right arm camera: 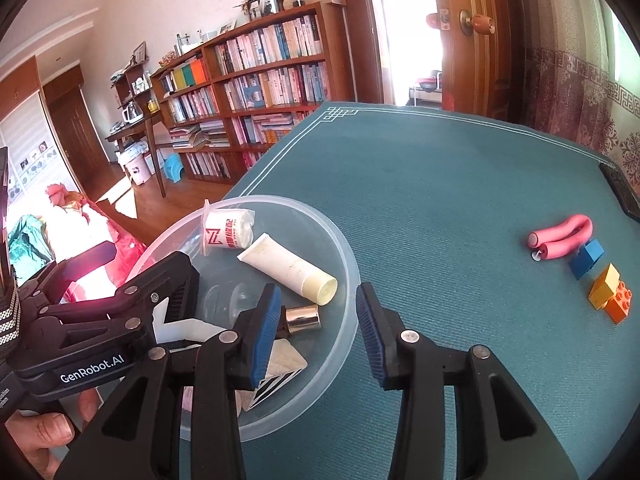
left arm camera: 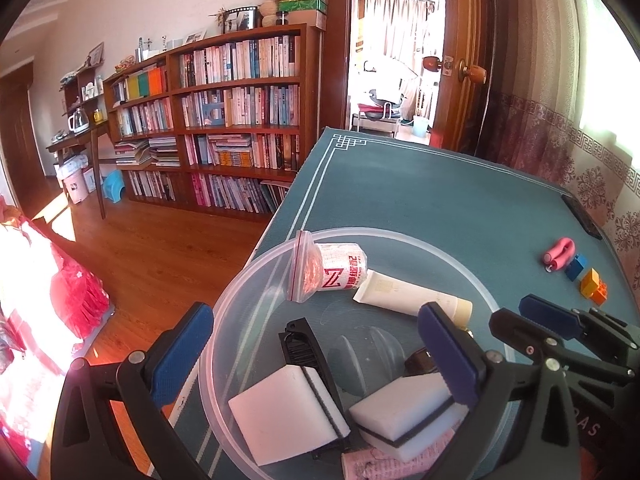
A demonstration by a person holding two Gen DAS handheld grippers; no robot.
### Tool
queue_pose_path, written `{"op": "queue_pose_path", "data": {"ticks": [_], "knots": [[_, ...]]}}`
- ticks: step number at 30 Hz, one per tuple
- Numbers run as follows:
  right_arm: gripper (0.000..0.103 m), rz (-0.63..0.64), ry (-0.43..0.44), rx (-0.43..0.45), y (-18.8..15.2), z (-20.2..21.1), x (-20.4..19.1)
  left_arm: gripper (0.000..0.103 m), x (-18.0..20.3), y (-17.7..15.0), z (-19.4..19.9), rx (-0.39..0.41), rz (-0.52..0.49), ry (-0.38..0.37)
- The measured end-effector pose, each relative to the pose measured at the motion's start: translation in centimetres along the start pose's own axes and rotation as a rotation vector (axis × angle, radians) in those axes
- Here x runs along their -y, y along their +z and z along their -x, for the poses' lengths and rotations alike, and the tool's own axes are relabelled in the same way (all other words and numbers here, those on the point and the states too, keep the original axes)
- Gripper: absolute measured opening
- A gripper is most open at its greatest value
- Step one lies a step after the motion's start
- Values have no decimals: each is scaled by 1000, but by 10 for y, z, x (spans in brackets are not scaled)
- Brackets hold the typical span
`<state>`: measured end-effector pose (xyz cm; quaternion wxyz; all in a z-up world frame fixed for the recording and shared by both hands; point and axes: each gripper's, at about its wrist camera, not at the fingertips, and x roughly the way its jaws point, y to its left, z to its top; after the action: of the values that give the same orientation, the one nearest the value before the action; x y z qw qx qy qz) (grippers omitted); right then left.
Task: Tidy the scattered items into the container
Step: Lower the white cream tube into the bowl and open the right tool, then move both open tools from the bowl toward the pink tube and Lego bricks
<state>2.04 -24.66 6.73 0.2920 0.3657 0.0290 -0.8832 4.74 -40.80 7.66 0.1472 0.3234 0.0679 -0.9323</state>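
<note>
nearest the lens in the left wrist view: left gripper (left arm camera: 316,350), blue pads well apart, nothing between them, hanging over the near side of the clear plastic bowl (left arm camera: 240,280). inside the bowl, from the left: white sponge (left arm camera: 280,410) with a dark stripe, leaning against a black clip (left arm camera: 300,340); small plastic bag (left arm camera: 306,266) propped on the far rim, touching a white roll (left arm camera: 342,266) with red print; white tube (left arm camera: 408,292) lying just beside the roll, cap end toward the right; second white sponge (left arm camera: 404,412) under the right pad; pink wrapped piece (left arm camera: 384,468) at the near edge, too cropped to tell more. farther right, outside the bowl, on the teal table mat (left arm camera: 420,200): right gripper (left arm camera: 548,316), seen side-on. beyond it, well apart from the bowl: pink curler (left arm camera: 558,254), blue block (left arm camera: 576,266) just beside it, yellow and orange blocks (left arm camera: 594,286) next in line.

in the right wrist view: right gripper (right arm camera: 316,332) spread open and empty, left pad over the bowl's right rim, right pad over bare mat. between tube and pad, a small brown bottle with a shiny cap (right arm camera: 302,318). far left, a hand (right arm camera: 44,436) gripping the handle of the left gripper.
</note>
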Motion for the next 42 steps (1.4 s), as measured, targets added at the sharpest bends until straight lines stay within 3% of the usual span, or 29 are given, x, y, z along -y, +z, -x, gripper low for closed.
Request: {"op": "queue_pose_path", "data": {"ticks": [16,26,34,42], "knots": [[43,-128,-42,13,-15,22,57,103,58,1,1,-1,-134,-39],[43,-211,-142,-5,-33,33,113,103,100,-2,1,-10,-217,-98],[43,-253,-304,-30,-43,45,149,103,130,-4,0,-18,-271,-109],[43,-280,-374,-37,-53,59,179,103,164,-6,-3,-25,-322,-129]]}}
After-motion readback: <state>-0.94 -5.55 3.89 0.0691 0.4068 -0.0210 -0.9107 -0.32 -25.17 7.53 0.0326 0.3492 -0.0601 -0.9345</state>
